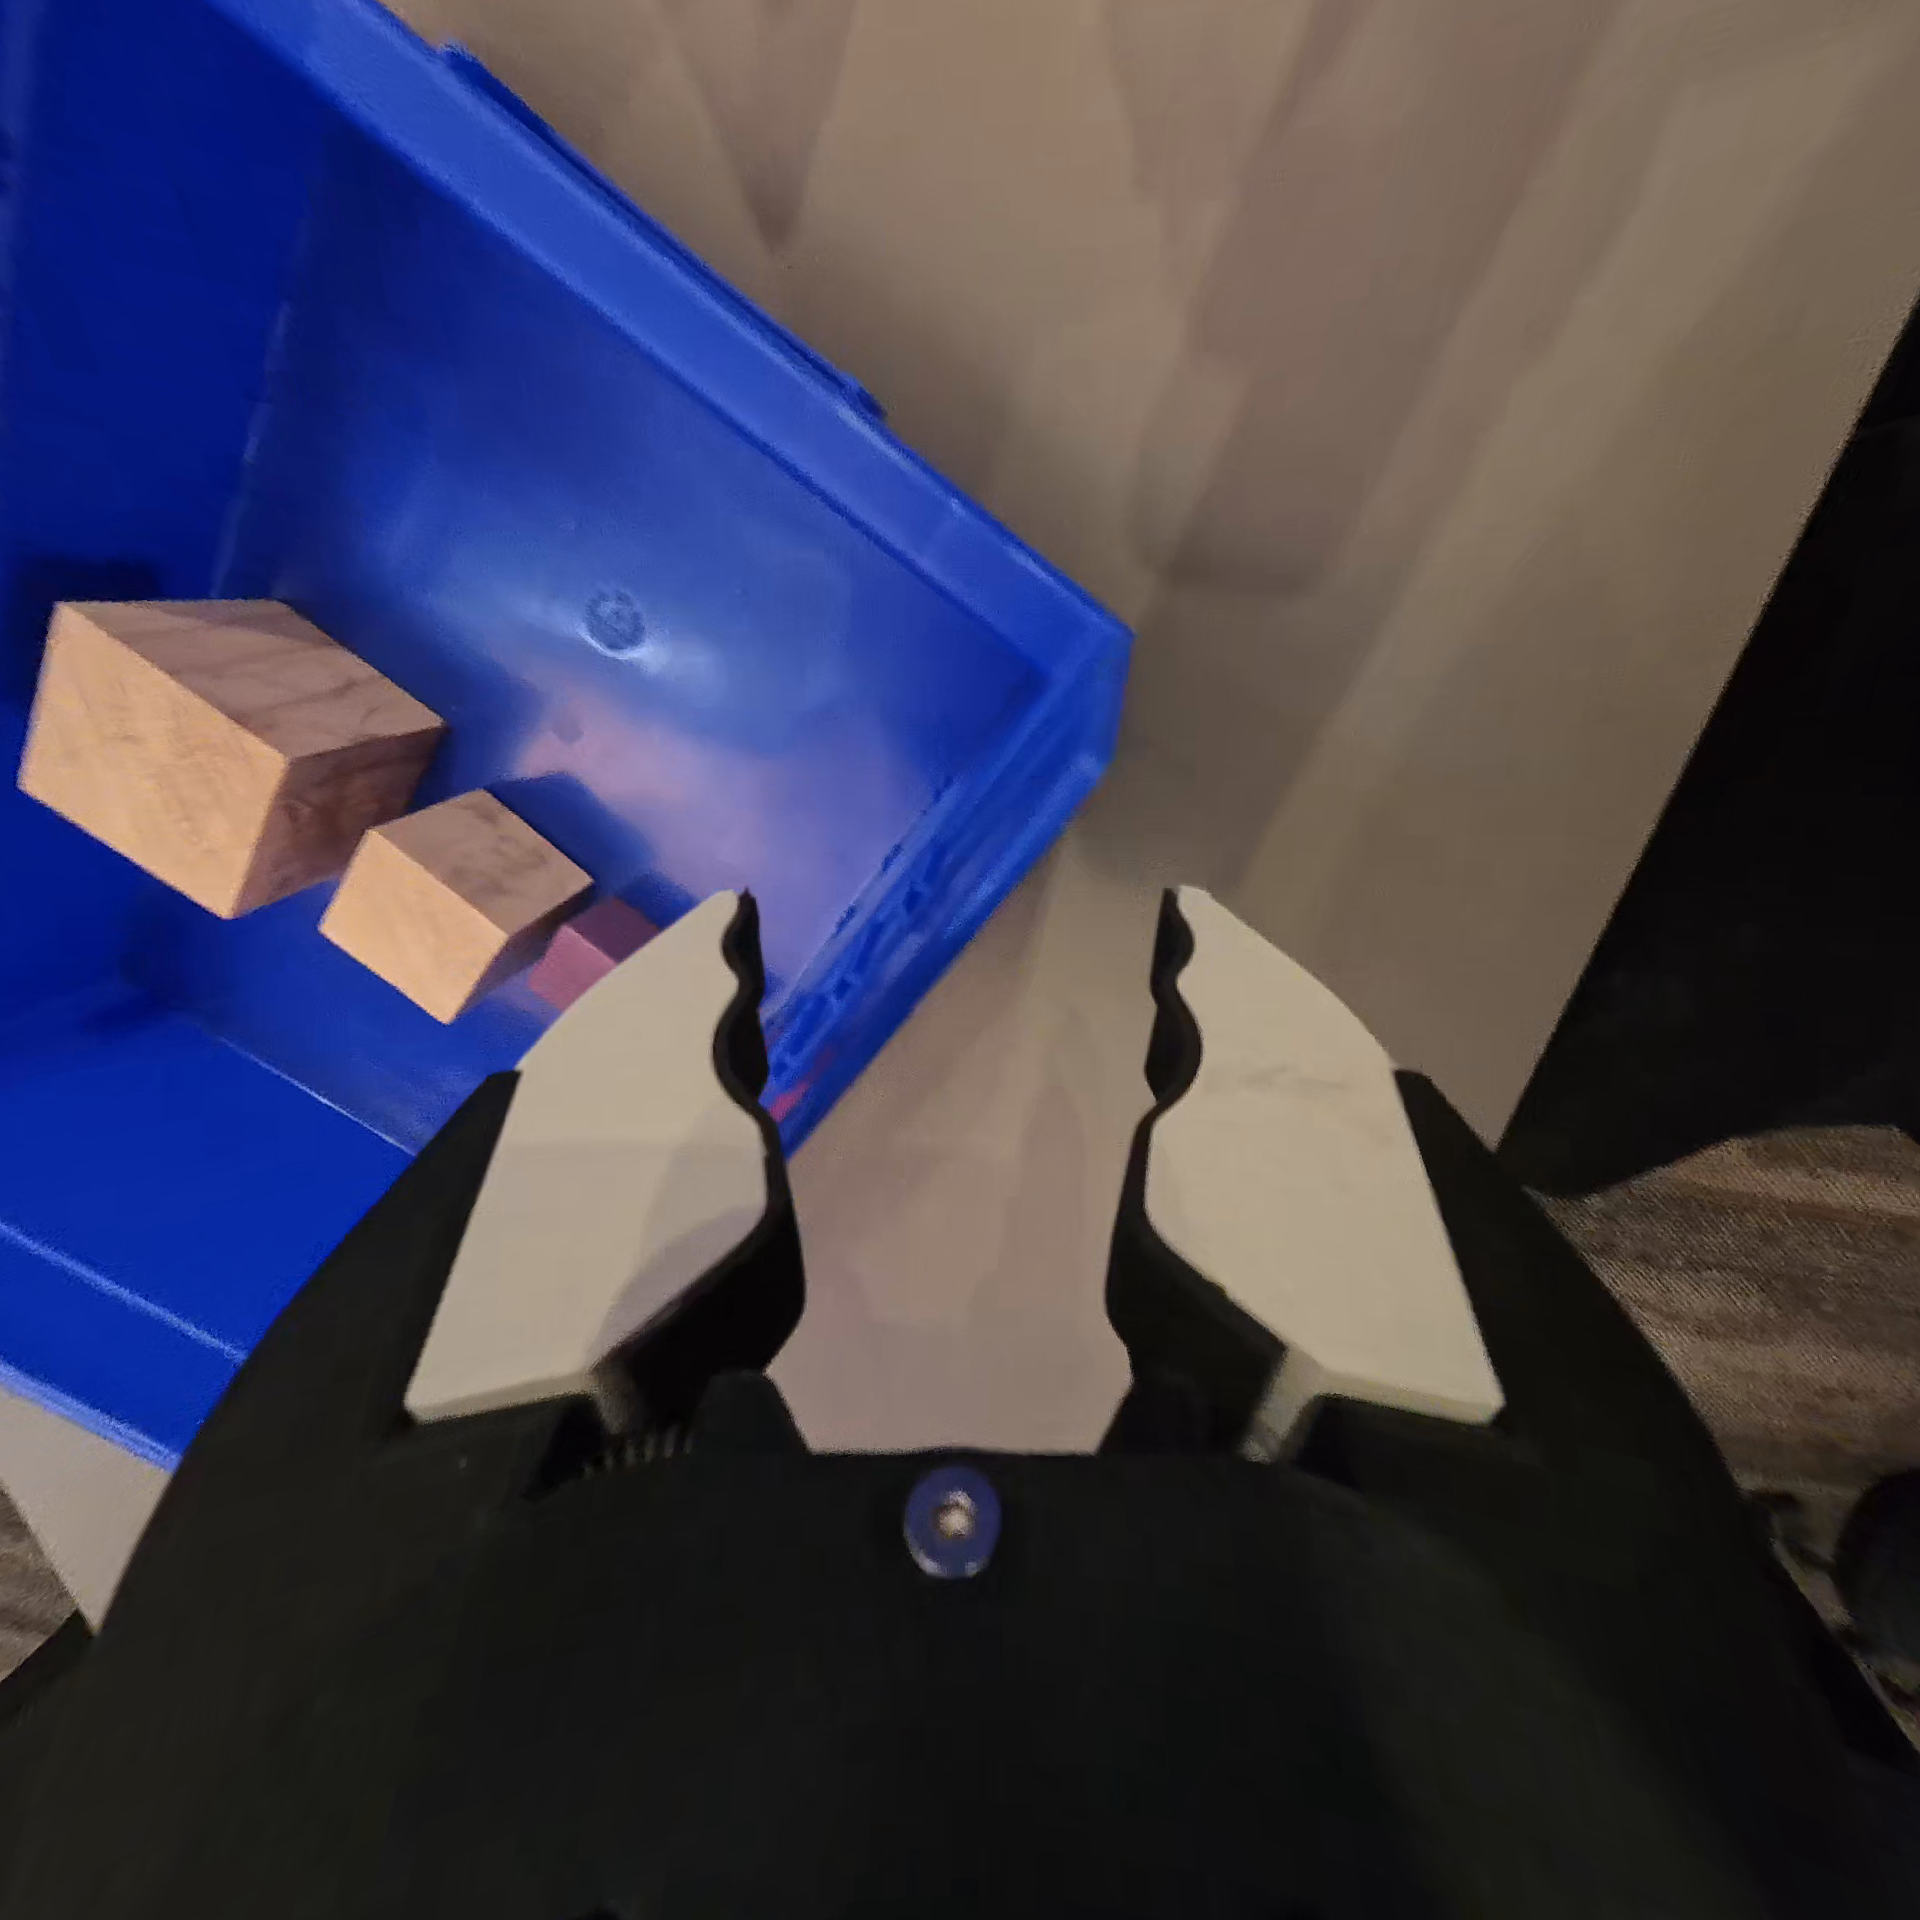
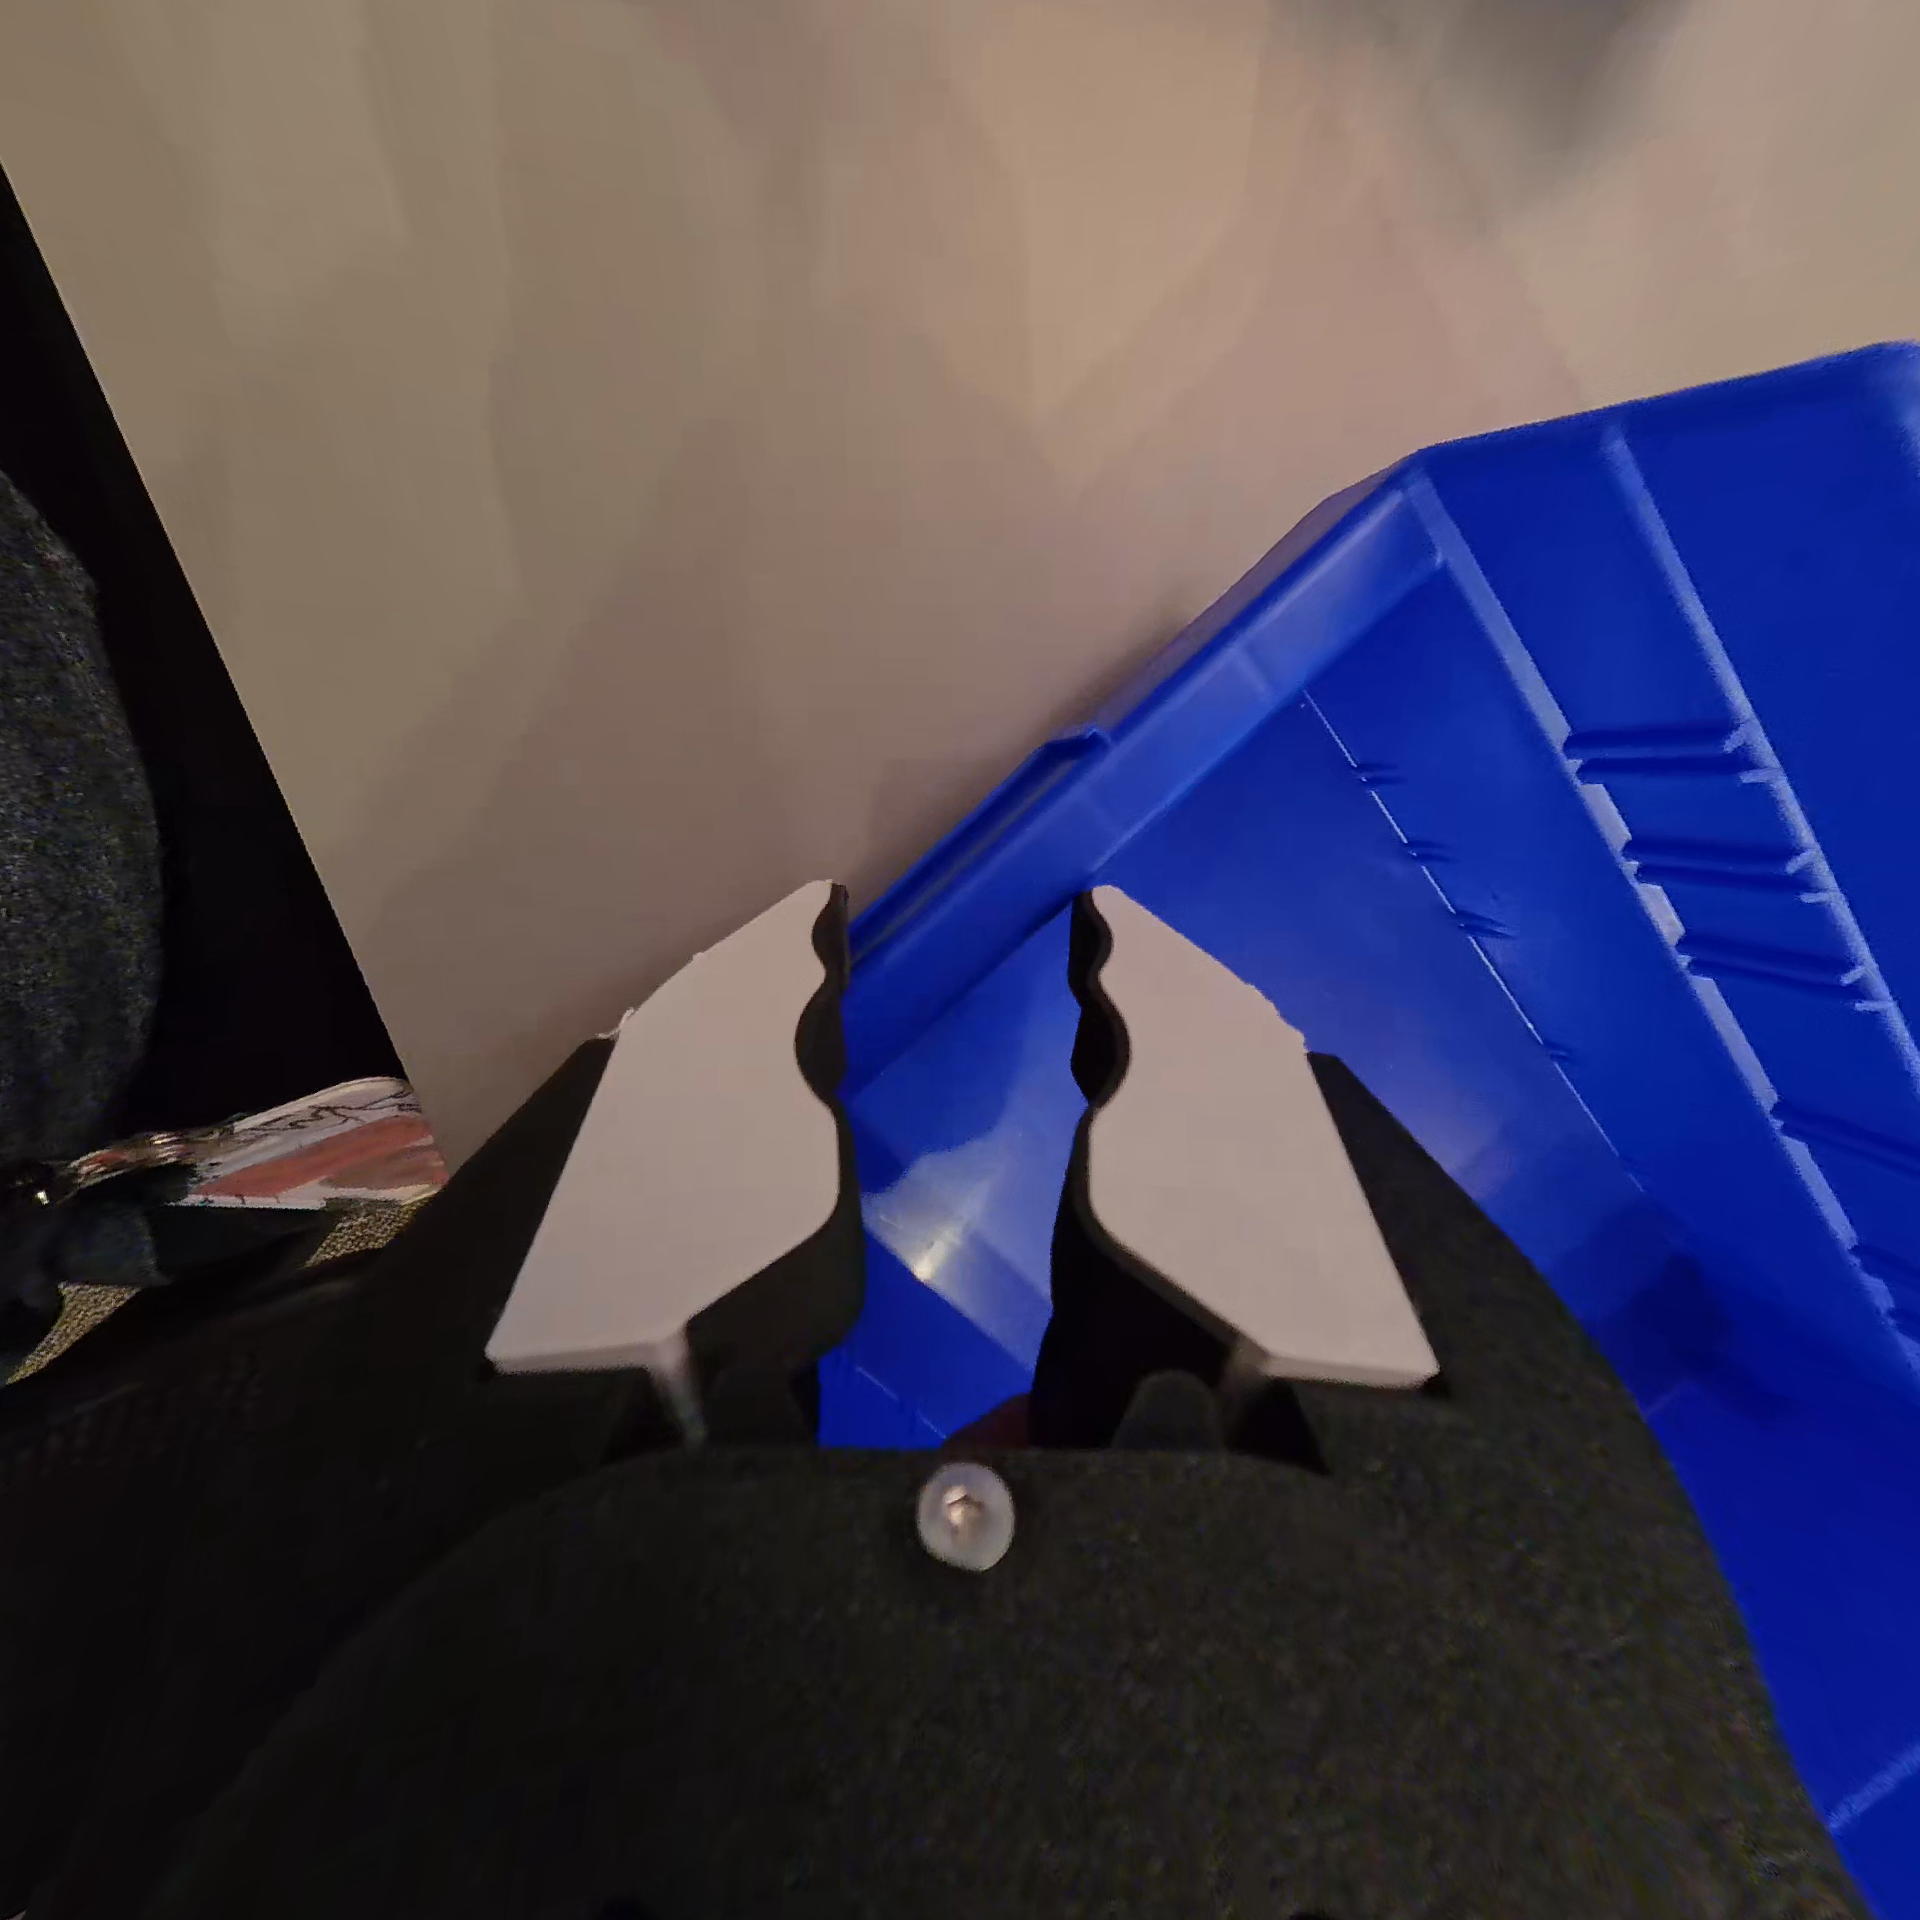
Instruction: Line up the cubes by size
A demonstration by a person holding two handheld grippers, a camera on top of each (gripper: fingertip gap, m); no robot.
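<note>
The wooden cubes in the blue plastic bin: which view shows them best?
The left wrist view: the large wooden cube and medium wooden cube sit inside the blue plastic bin, with a small purple cube half hidden behind a fingertip. The right wrist view shows only the bin's walls, no cubes.

Unclear place — pale tabletop [image 1: 1299, 416], grey carpet [image 1: 1766, 1299] (maybe an office).

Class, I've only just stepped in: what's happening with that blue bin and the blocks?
Two hand-held grippers work at a blue bin on a pale table. Inside lie a large wooden cube, a medium one and a small purple one, close together. The left gripper is open and empty; the right gripper straddles the bin's wall.
</note>
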